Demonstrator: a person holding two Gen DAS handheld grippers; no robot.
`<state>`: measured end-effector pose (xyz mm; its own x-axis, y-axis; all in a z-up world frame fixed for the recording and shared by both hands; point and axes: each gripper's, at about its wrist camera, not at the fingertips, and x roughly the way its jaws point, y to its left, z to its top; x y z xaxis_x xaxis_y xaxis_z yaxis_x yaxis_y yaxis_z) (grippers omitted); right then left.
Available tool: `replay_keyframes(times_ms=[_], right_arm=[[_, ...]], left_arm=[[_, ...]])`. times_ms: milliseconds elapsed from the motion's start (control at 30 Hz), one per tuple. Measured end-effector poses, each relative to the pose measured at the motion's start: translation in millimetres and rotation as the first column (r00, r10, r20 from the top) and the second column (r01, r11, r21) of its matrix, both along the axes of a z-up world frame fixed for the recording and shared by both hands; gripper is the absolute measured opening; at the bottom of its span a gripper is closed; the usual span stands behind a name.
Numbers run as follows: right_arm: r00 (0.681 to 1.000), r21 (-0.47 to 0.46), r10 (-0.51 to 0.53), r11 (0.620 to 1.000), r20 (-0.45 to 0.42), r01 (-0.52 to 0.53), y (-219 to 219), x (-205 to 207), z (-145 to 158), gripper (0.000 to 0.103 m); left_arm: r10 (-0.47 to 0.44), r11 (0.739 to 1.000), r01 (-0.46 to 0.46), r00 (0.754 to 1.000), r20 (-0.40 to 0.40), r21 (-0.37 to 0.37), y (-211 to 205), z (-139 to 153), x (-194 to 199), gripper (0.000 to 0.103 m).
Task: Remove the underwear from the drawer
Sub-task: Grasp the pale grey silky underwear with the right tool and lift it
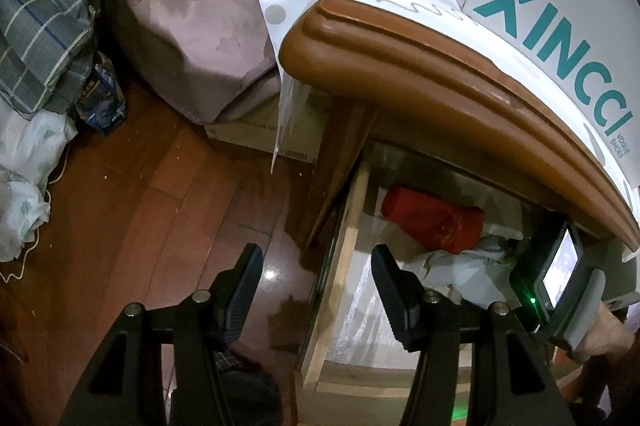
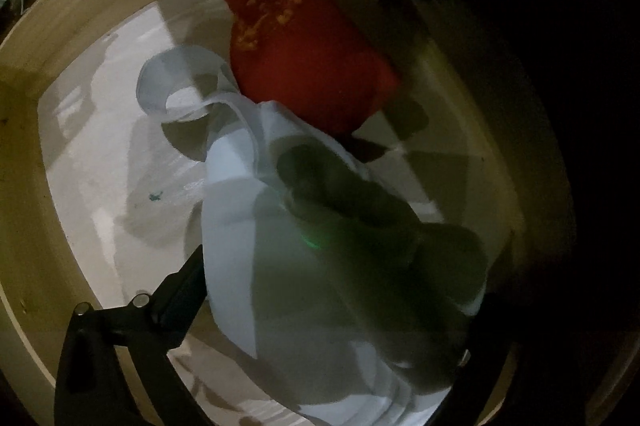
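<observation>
White underwear point(image 2: 248, 246) lies crumpled on the drawer point(image 2: 72, 38) floor, touching a red garment point(image 2: 296, 46) behind it. Right gripper point(image 2: 320, 306) is down over it, jaws wide, cloth between them but not pinched. Best to close on the thick bunch, clear of the red. Left gripper point(image 1: 316, 286) waits half open, empty, at the drawer's edge.

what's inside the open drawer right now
A red rolled cloth lies at the back of the drawer, and a crumpled white garment in front of it. The right gripper is open over the white one. Whatever is beneath the cloth is hidden.
</observation>
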<state>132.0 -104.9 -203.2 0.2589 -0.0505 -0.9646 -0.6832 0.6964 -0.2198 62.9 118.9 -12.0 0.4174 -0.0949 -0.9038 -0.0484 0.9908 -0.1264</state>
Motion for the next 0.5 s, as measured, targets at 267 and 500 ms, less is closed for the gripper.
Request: replay_keyframes(times_ms=[267, 500], right_arm=[[0.997, 0.046, -0.030, 0.998, -0.067, 0.033, -6.9, 0.8, 1.0, 0.062], [0.995, 0.014, -0.055, 0.998, -0.082, 0.056, -12.2, 0.4, 11.9, 0.027]], left_arm=[[-0.004, 1.000, 0.004, 1.000, -0.011, 0.008, -3.0, -3.3, 1.4, 0.058], [-0.014, 0.999, 0.014, 1.000, -0.012, 0.038, -7.0, -4.6, 1.5, 0.058]])
